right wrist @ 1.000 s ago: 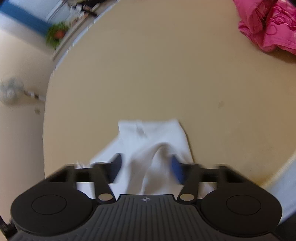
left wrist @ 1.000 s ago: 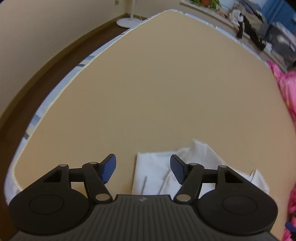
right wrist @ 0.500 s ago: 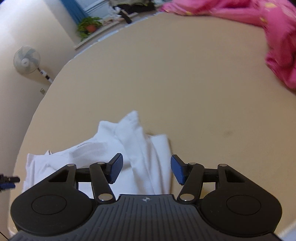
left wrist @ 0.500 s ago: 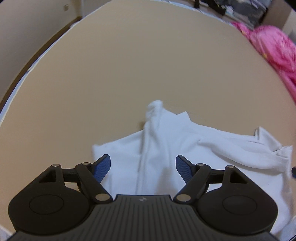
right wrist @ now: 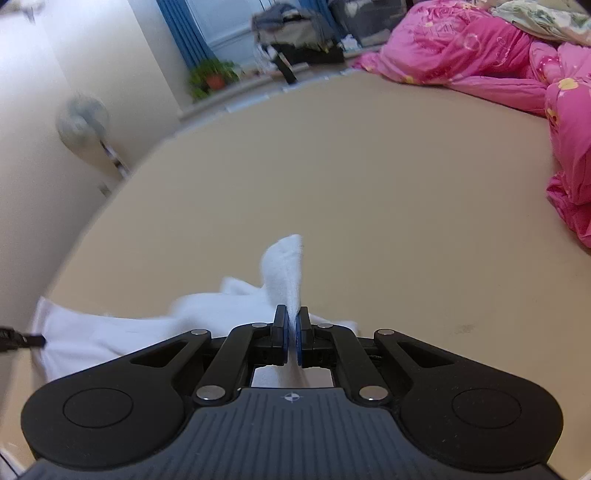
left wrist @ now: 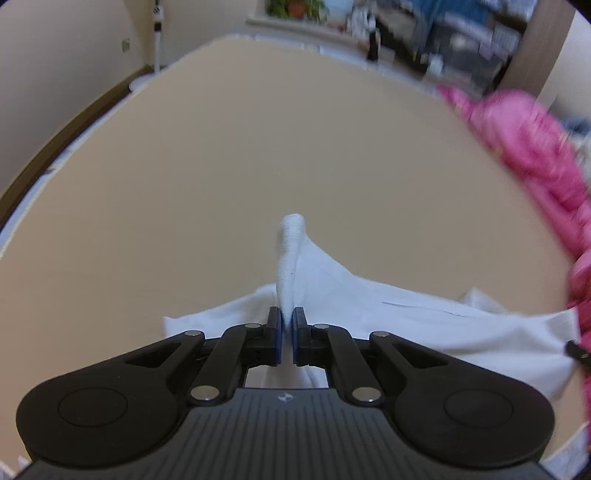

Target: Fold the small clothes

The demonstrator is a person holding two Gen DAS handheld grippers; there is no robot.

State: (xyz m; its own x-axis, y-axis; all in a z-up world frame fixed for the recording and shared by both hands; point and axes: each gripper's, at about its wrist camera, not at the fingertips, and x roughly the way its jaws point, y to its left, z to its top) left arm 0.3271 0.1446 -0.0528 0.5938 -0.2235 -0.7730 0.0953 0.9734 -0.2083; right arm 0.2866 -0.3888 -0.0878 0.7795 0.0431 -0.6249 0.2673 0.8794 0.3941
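A small white garment (left wrist: 388, 314) lies crumpled on the tan bed surface (left wrist: 258, 166). My left gripper (left wrist: 287, 321) is shut on one corner of it, and a pinched fold of white cloth stands up past the blue pads. My right gripper (right wrist: 294, 325) is shut on another corner of the white garment (right wrist: 122, 325), with a tuft of cloth sticking up between its pads. The rest of the cloth stretches sideways between the two grippers. The tip of the other gripper shows at the edge of each view.
A pink floral quilt (right wrist: 517, 66) is heaped along the right side of the bed (right wrist: 369, 166). A standing fan (right wrist: 83, 118), a potted plant (right wrist: 212, 75) and piled dark clothes (right wrist: 295, 33) lie beyond the far edge. The quilt (left wrist: 528, 155) also fills the left wrist view's right.
Both grippers dropped onto the white garment and went from open to shut, each pinching a corner. Both wrists rolled, so the views have levelled out.
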